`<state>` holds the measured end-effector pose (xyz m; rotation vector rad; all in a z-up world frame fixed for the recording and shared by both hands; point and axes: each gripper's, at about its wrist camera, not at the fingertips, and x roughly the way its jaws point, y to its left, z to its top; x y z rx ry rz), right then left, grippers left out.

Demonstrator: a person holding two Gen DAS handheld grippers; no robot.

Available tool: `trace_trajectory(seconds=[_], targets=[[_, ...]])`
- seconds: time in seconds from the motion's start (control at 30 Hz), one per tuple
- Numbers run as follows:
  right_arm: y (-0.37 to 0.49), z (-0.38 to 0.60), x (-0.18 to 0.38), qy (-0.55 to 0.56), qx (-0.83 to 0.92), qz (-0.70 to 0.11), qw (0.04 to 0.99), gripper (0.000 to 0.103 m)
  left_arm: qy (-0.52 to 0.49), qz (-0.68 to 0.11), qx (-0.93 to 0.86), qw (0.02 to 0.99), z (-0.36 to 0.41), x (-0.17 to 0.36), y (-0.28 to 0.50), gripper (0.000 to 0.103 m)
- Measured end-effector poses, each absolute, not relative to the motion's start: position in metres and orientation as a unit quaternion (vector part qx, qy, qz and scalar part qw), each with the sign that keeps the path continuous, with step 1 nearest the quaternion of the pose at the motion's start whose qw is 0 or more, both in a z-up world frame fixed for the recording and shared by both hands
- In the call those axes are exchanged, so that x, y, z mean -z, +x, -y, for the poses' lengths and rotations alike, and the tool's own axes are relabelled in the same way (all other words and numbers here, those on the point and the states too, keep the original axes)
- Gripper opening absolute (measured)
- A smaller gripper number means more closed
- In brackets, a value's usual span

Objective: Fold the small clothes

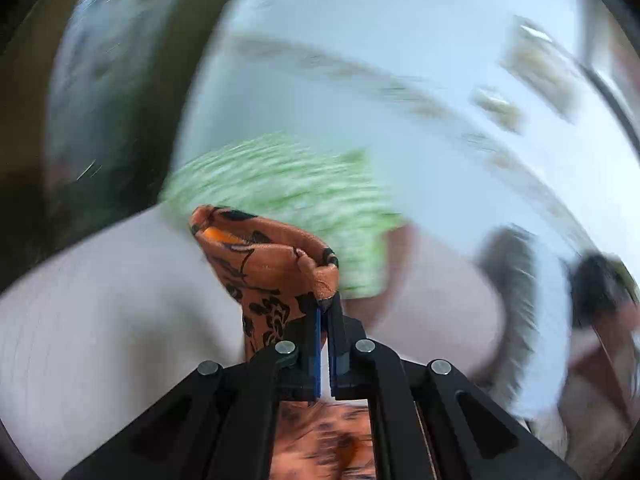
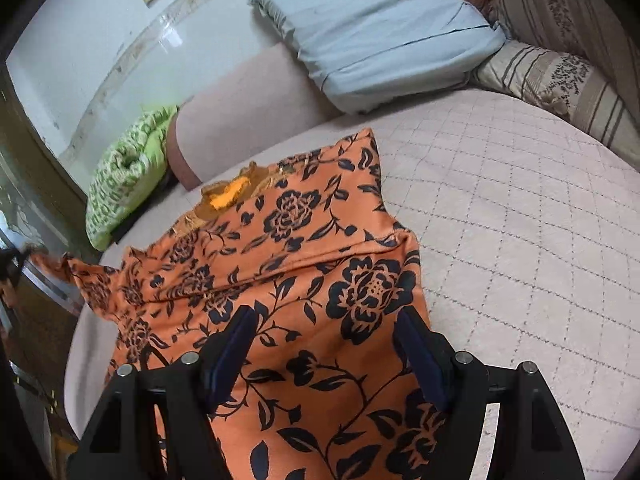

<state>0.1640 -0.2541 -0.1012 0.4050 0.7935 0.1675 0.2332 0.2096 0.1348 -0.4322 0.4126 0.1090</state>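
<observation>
Left wrist: left tool [image 1: 325, 307] pinches orange garment [image 1: 266, 268] edge.

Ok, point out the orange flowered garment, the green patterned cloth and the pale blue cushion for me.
orange flowered garment [image 2: 320, 280]: right wrist view, middle of the spread fabric.
green patterned cloth [image 2: 124, 176]: right wrist view, centre of the bundle.
pale blue cushion [image 2: 372, 28]: right wrist view, its top face.

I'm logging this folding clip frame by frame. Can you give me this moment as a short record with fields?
garment: orange floral garment, spread on the quilted pink surface
left hand-held gripper: shut on an edge of the garment, lifting it; view motion-blurred
right hand-held gripper: open, above the garment, holding nothing
nearby: green patterned cloth at the surface's edge; grey-blue cushion; striped pillow
fold status: not folded yet
</observation>
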Motion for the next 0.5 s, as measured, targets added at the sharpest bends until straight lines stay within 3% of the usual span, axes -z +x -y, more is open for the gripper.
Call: trace_trajectory(seconds=[0.13,0.27,0.5], targets=[[0.158,0.267,0.100,0.210,-0.081,-0.357,0.906,0.076,-0.154,-0.190,0.051,0.968,-0.090,-0.160,0.247,0.002],[0.153,0.285,0.105,0.239,-0.080,-0.343,0.905,0.076,-0.100,-0.223,0.135,0.960,0.029,-0.131,0.265,0.002],[0.143,0.318,0.113,0.293,-0.067,-0.323,0.897,0.076,-0.012,-0.363,0.181,0.914,0.189,0.028,0.298,0.003]])
